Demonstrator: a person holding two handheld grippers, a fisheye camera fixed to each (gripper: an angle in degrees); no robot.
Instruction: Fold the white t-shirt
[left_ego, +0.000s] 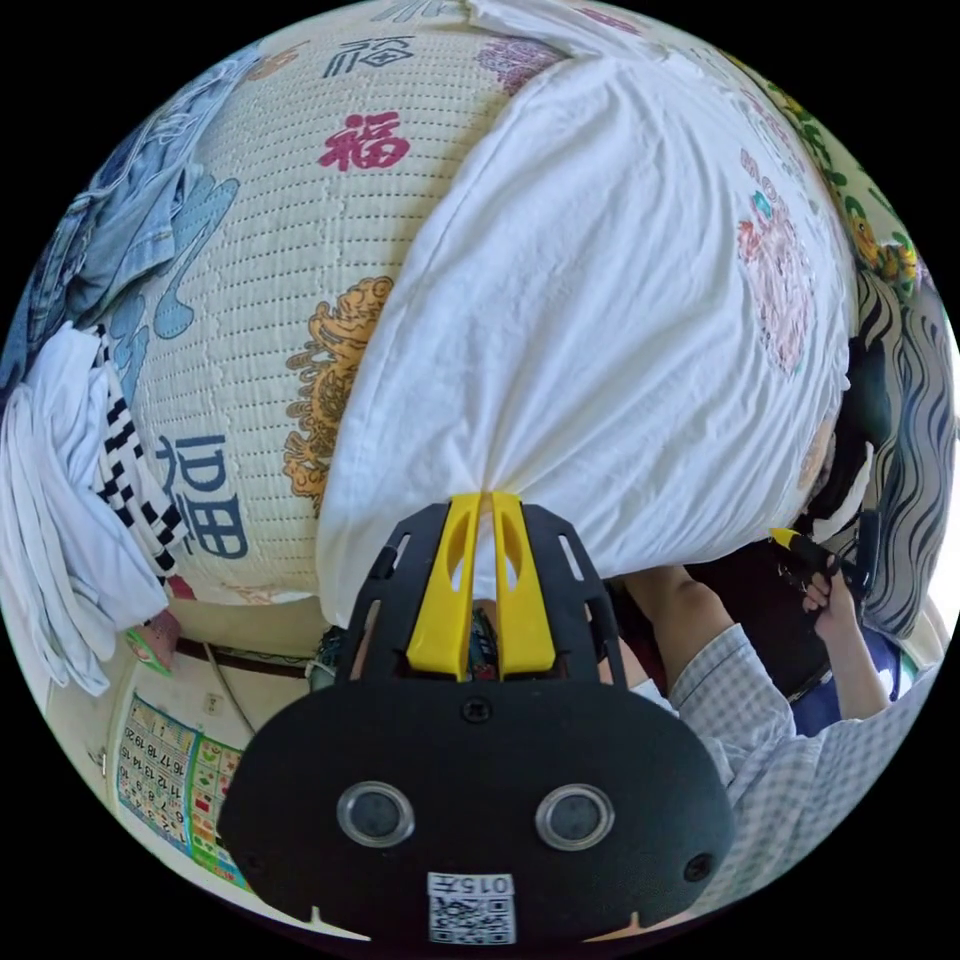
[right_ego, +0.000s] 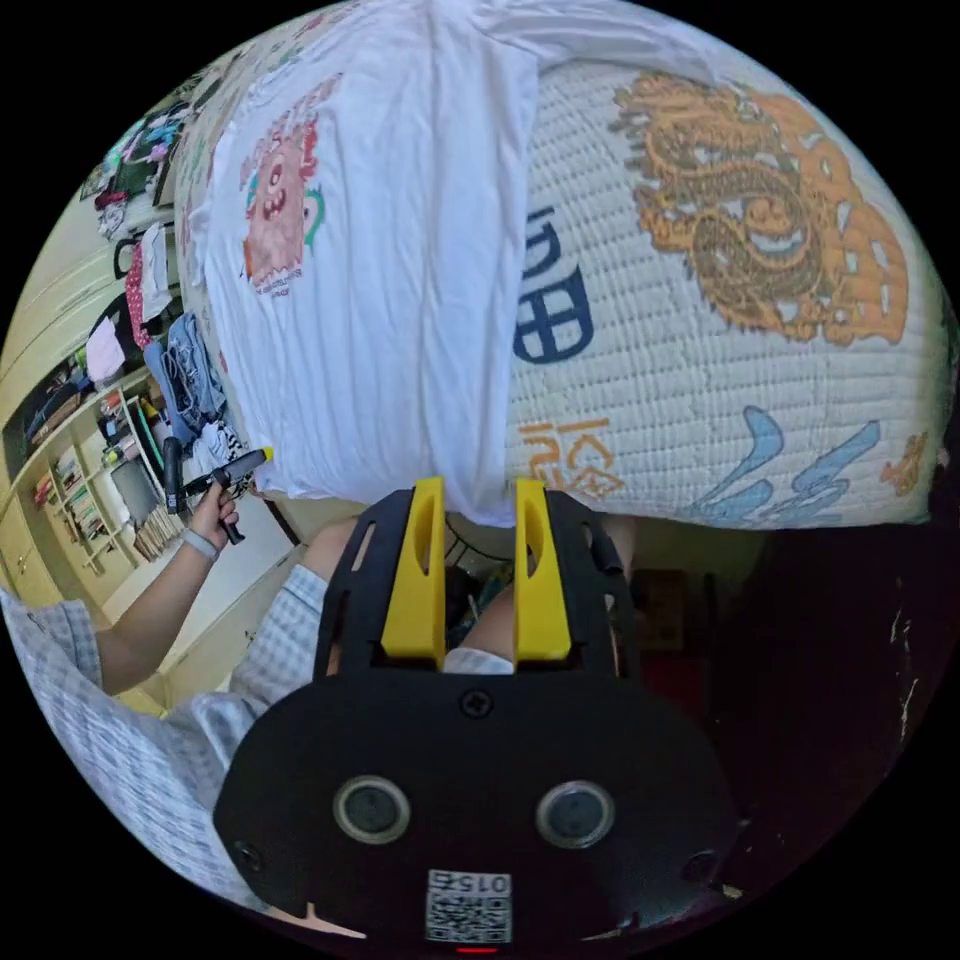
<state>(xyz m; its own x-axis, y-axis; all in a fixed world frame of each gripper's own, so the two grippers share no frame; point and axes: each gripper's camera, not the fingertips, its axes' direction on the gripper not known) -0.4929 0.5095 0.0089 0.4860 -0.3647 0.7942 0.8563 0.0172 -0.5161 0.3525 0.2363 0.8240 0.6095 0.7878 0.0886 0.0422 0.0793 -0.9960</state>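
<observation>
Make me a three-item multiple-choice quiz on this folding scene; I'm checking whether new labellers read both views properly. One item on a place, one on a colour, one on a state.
1. Where does the white t-shirt lie?
A. On a quilted bedcover with printed characters and dragons
B. On a bare wooden floor
C. In a laundry basket

2. What colour are the jaws of the left gripper?
A. Red
B. Yellow
C. Green

3. How do the jaws of the right gripper stand?
A. Pressed together on a sleeve
B. Apart, with the shirt's hem at the gap between them
C. Closed on the denim garment

Answers:
1. A: both views show the shirt spread over the patterned bedcover.
2. B: the left gripper view shows two yellow jaws pinching bunched shirt cloth.
3. B: the right gripper view shows a clear gap between the jaws.
</observation>
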